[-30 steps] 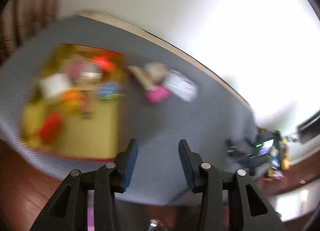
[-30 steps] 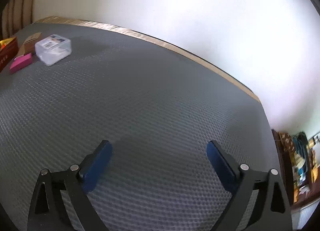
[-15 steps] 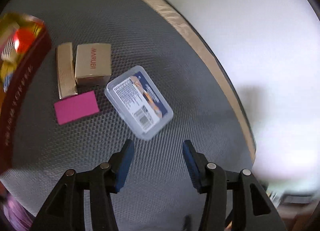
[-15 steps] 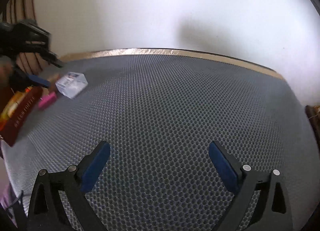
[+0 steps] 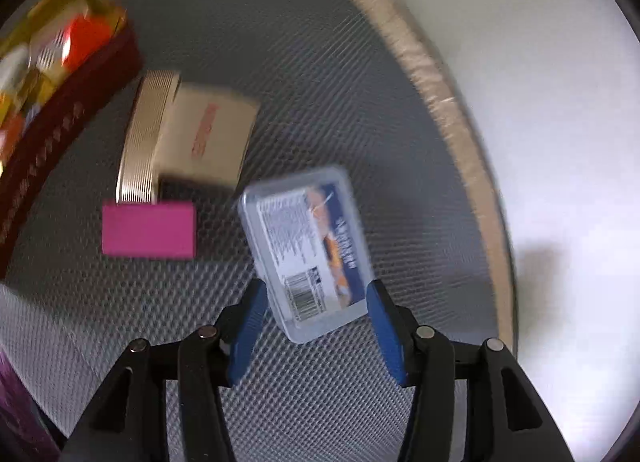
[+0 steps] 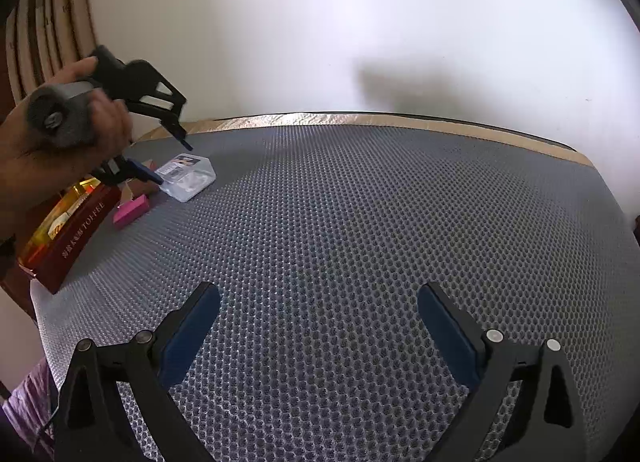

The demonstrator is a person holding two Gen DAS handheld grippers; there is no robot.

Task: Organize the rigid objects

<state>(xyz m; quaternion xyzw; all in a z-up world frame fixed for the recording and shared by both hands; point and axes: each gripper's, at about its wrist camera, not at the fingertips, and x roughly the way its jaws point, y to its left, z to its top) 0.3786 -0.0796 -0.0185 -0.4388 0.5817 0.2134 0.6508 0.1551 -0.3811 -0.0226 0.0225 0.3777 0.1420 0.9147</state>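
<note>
A clear plastic case (image 5: 308,250) with a printed label lies on the grey mat. My left gripper (image 5: 316,302) is open, with its blue fingers on either side of the case's near end, not closed on it. Beside the case lie a pink block (image 5: 148,228), a beige box (image 5: 208,138) with red lettering and a ribbed gold box (image 5: 146,142). In the right wrist view the case (image 6: 186,178) and the pink block (image 6: 130,211) lie at the far left under the left gripper (image 6: 164,160). My right gripper (image 6: 318,326) is open and empty over bare mat.
A dark red toffee tin (image 6: 76,238) holding colourful items stands at the mat's left edge; it also shows in the left wrist view (image 5: 60,110). The mat's tan far edge (image 6: 360,118) runs along a white wall. The person's hand (image 6: 52,142) holds the left gripper.
My left gripper has swung from the tin toward the loose items and come down around the clear case. The right gripper has turned left, bringing the left hand into its view.
</note>
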